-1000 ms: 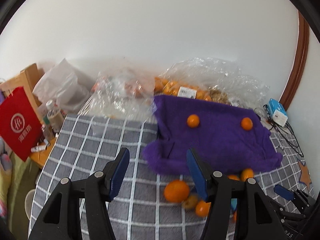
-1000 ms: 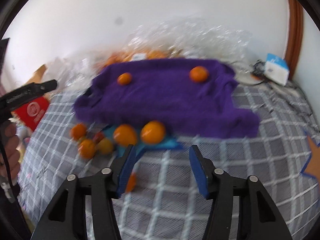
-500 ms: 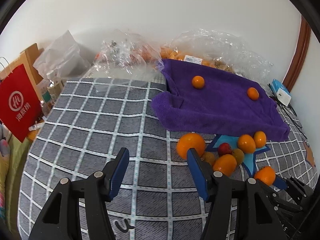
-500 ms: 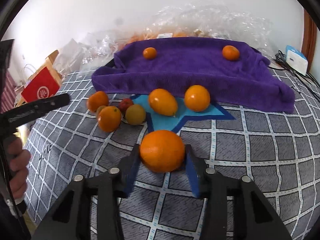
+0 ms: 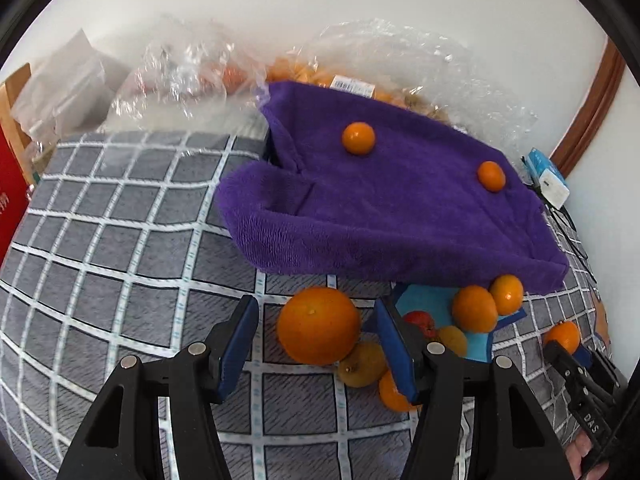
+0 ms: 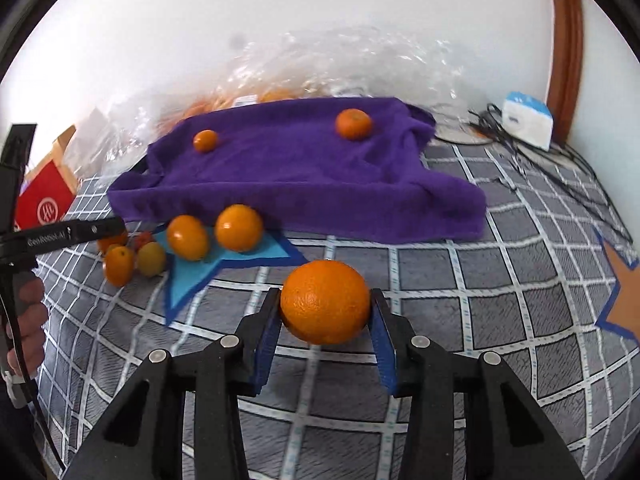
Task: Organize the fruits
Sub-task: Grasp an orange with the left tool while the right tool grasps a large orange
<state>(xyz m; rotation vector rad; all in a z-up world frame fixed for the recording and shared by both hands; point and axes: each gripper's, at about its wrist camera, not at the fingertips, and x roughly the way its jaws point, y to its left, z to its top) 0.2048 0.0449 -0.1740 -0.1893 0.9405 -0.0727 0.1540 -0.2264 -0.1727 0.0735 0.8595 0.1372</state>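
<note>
My right gripper point(image 6: 325, 322) is shut on a large orange point(image 6: 325, 301) and holds it above the grey checked cloth. My left gripper point(image 5: 318, 334) is open, its blue pads on either side of another large orange point(image 5: 319, 325) that lies on the cloth. Beside that orange lie a yellowish fruit point(image 5: 362, 364), a red fruit point(image 5: 419, 320) and several small oranges point(image 5: 474, 308) on a blue star patch point(image 5: 430, 294). Two small oranges point(image 5: 359, 138) sit on a purple towel point(image 5: 384, 208). The right gripper and its orange point(image 5: 562, 336) show at the left wrist view's right edge.
Clear plastic bags of fruit point(image 5: 400, 64) lie behind the towel by the white wall. A red paper bag point(image 6: 44, 200) stands at the left. A white and blue box point(image 6: 526, 118) with black cables point(image 6: 560, 168) sits at the right. An orange star patch point(image 6: 624, 300) marks the cloth's right side.
My right gripper has lifted the large orange and moved it right, away from the fruit pile. My left gripper has moved in until its open pads flank the other large orange.
</note>
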